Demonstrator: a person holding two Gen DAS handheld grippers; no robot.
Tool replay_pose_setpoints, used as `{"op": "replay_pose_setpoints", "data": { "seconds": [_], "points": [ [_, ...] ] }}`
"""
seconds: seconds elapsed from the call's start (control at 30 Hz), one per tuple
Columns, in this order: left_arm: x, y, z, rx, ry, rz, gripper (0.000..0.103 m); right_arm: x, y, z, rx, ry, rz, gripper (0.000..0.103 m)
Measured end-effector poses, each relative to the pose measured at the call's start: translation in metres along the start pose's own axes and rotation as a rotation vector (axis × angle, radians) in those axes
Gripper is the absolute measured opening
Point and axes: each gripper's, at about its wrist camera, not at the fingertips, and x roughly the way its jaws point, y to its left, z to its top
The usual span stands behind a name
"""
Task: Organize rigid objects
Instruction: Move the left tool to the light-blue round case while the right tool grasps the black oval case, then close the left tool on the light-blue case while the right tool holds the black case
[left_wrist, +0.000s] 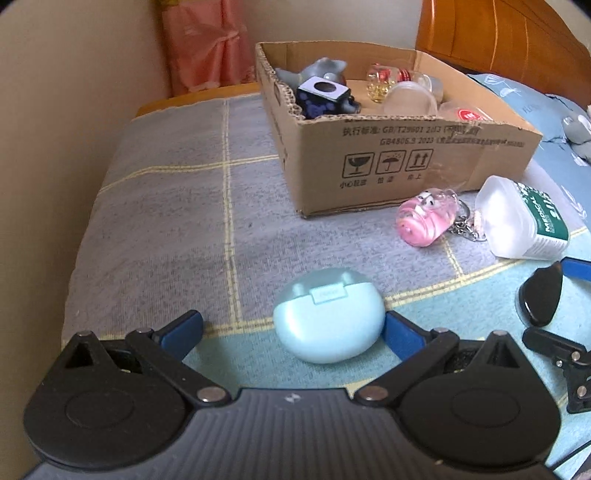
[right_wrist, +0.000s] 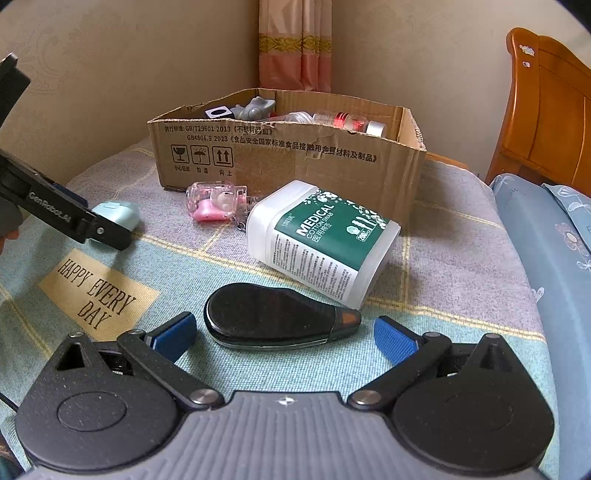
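Observation:
A pale blue earbud case (left_wrist: 328, 317) lies on the blanket between the blue pads of my left gripper (left_wrist: 293, 330), which stands open; the right pad is close to or touching the case, the left pad well apart. My right gripper (right_wrist: 284, 334) is open around a black teardrop-shaped device (right_wrist: 273, 319), with gaps on both sides. A white cotton swab tub (right_wrist: 321, 240) with a green label lies on its side. Beside it lies a pink clear keychain (right_wrist: 214, 201). The cardboard box (left_wrist: 406, 158) behind holds several small items.
A blanket (right_wrist: 443, 258) with yellow grid lines covers the bed. A wooden headboard (right_wrist: 543, 110) and blue pillow (right_wrist: 554, 229) are at the right, a wall and pink curtain (left_wrist: 207, 48) behind. The left gripper (right_wrist: 66, 218) shows at the right wrist view's left edge.

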Motion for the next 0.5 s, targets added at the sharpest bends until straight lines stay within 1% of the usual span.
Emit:
{"op": "replay_pose_setpoints", "data": {
  "seconds": [0.13, 0.4, 0.5],
  "points": [
    [-0.001, -0.011, -0.001, -0.01, -0.004, 0.002, 0.102, 0.001, -0.001, -0.001, 0.003, 0.002, -0.004, 0.103],
    [0.003, -0.039, 0.002, 0.047, -0.022, -0.045, 0.101, 0.001, -0.001, -0.002, 0.003, 0.004, -0.004, 0.103],
    [0.004, -0.043, 0.003, 0.057, -0.026, -0.056, 0.1, 0.002, -0.001, -0.001, -0.005, 0.007, 0.004, 0.103]
  ]
}}
